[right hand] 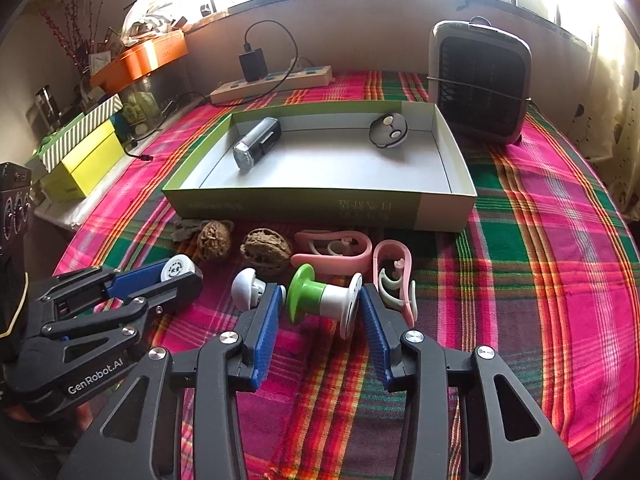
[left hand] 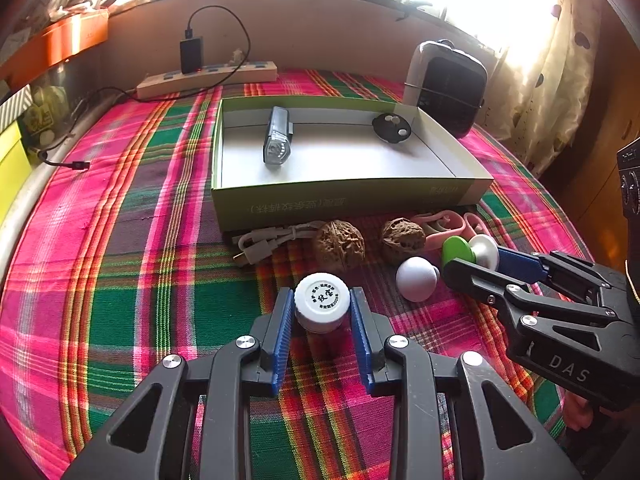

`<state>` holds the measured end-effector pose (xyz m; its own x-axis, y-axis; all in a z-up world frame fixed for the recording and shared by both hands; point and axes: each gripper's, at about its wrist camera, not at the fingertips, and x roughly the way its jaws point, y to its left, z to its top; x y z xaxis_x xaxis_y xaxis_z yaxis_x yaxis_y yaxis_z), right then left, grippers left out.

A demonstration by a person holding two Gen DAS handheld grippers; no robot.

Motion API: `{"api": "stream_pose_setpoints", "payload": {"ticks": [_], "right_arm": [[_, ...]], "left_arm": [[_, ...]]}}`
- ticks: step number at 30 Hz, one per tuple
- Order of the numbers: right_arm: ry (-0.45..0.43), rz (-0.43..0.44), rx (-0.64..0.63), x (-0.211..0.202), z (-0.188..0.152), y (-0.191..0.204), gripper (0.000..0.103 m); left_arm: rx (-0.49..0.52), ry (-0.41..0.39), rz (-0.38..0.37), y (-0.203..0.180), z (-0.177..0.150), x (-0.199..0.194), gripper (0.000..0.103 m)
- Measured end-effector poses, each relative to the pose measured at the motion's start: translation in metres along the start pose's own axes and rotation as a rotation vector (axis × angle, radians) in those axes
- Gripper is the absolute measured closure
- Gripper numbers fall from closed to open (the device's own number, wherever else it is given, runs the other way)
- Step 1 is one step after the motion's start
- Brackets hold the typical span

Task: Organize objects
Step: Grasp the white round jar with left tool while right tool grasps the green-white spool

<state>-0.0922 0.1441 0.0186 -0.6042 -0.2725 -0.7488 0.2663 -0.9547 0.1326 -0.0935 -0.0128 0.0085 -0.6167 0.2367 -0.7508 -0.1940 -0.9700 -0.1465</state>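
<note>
Straddling a white-capped round plastic bottle [left hand: 322, 302], left gripper [left hand: 322, 312] pads touch it; right gripper [right hand: 320, 308] jaws flank a green-and-white spool [right hand: 324, 300], contact unclear.

A plaid cloth [right hand: 520, 240] of pink, green, red and yellow covers the worktop. On it: a green-sided box [right hand: 320, 206] with pale grey interior, two brown walnuts [right hand: 216, 240], pink clips [right hand: 332, 248], a green-and-white spool [right hand: 320, 300], a white-capped bottle [left hand: 322, 300]. Gripper pads [right hand: 264, 332] are blue.
</note>
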Motion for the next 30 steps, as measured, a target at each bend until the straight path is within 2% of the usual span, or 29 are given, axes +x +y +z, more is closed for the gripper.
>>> {"api": "stream_pose_setpoints", "payload": {"ticks": [11, 30], "right_arm": [[0.005, -0.006, 0.012, 0.0054, 0.0012, -0.0028, 0.066], [0.002, 0.0, 0.019, 0.0051, 0.0015, -0.0045, 0.067]], "left_arm": [[0.002, 0.0, 0.0, 0.0006, -0.0001, 0.0003, 0.077], [0.004, 0.0, 0.003, 0.0006, 0.0011, 0.0001, 0.078]]}}
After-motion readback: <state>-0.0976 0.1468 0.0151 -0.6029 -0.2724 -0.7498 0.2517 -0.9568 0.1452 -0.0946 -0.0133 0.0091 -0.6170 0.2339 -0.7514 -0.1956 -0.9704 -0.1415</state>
